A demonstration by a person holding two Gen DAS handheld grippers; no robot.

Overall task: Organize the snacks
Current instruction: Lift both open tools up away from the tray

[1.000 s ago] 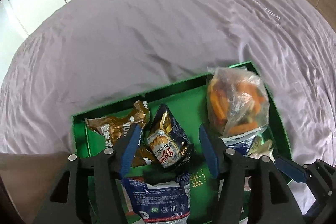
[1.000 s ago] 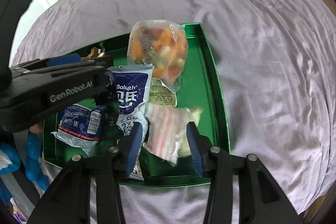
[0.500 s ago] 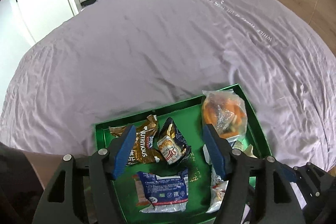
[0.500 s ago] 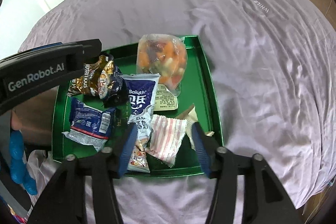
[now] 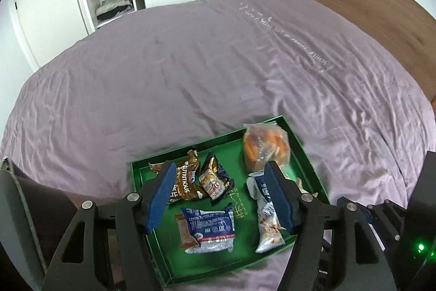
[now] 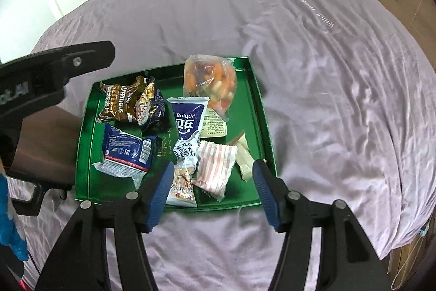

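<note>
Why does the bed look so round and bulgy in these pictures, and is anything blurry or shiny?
Left wrist view: the fisheye lens bows the bed into a dome and darkens the corners; the green tray's far edge looks smeared. Right wrist view: same bulge; daylight glints off the clear candy bag and the tray's rim.

The claw's right finger [image 5: 278,195] hides part of the purple Baiyth pouch [image 5: 268,220]; small print on the blue packet [image 5: 208,225] is unreadable.

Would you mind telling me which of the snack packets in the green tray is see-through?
The clear plastic bag of orange and red pieces, in the green tray's far right corner; its contents show through, while the other packets are opaque printed wrappers.
</note>
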